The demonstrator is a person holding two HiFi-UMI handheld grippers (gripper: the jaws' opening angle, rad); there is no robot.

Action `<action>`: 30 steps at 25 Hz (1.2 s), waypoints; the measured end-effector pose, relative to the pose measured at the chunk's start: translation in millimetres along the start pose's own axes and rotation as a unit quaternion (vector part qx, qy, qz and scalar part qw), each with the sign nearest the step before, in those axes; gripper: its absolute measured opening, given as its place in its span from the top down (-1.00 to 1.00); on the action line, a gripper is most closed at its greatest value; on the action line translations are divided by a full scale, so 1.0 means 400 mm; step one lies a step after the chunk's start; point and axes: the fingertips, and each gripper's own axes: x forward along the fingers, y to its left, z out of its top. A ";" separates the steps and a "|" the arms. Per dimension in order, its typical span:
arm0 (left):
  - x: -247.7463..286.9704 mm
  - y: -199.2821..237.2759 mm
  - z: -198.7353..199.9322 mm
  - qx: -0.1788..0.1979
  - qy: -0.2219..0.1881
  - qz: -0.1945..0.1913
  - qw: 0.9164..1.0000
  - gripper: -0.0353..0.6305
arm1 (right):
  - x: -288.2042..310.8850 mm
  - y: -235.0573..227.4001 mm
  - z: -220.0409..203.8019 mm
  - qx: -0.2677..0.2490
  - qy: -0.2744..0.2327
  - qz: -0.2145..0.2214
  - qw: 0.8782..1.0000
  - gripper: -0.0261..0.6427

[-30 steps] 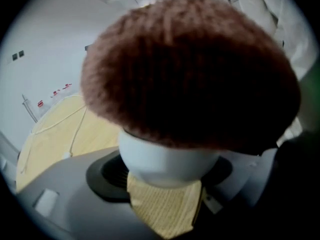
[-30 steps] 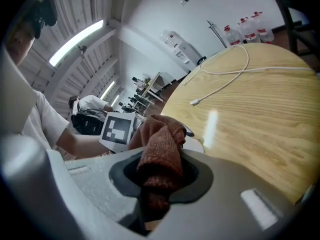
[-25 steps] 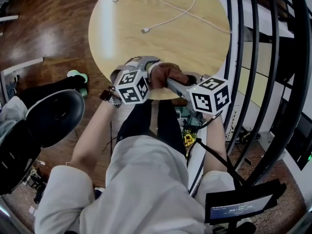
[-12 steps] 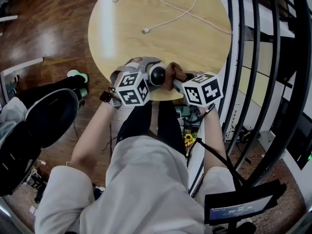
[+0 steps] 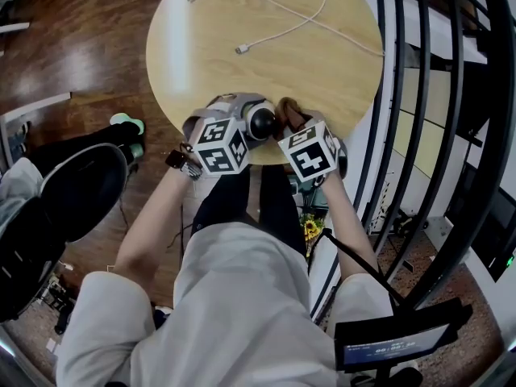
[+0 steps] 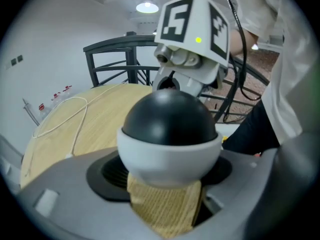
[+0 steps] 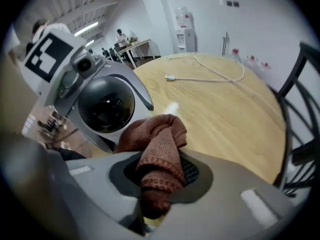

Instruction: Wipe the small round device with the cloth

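The small round device is a ball with a black top and a white lower half. My left gripper is shut on it and holds it over the near edge of the round wooden table. From above, the device shows between the two marker cubes. My right gripper is shut on a bunched rust-brown cloth. The cloth sits just right of the device, close to it; I cannot tell whether they touch. In the right gripper view the device is to the upper left of the cloth.
A white cable lies looped across the far part of the table. Black metal railing bars stand along the right. A black chair seat is at the left on the wooden floor. The person's legs are below the table edge.
My right gripper with the cloth has swung left and toward the table, off the top of the device, which now shows uncovered. The left gripper has stayed put.
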 end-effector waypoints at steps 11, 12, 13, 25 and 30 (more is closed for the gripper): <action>0.037 0.008 -0.025 -0.041 0.023 0.087 0.995 -0.16 | -0.325 0.081 0.205 0.066 -0.194 0.086 0.975 0.67; 0.042 0.010 -0.027 -0.039 0.024 0.083 0.995 -0.17 | -0.325 0.095 0.220 0.076 -0.192 0.104 0.973 0.67; 0.046 0.010 -0.028 -0.036 0.025 0.078 0.996 -0.17 | -0.314 0.104 0.229 0.079 -0.184 0.114 0.973 0.67; 0.079 -0.003 -0.043 -0.016 0.044 0.069 0.996 -0.15 | -0.148 0.066 0.178 -0.261 0.051 -0.064 0.962 0.67; 0.088 -0.001 -0.039 -0.016 0.043 0.066 0.997 -0.16 | -0.103 -0.015 0.055 -0.310 0.167 -0.068 0.934 0.67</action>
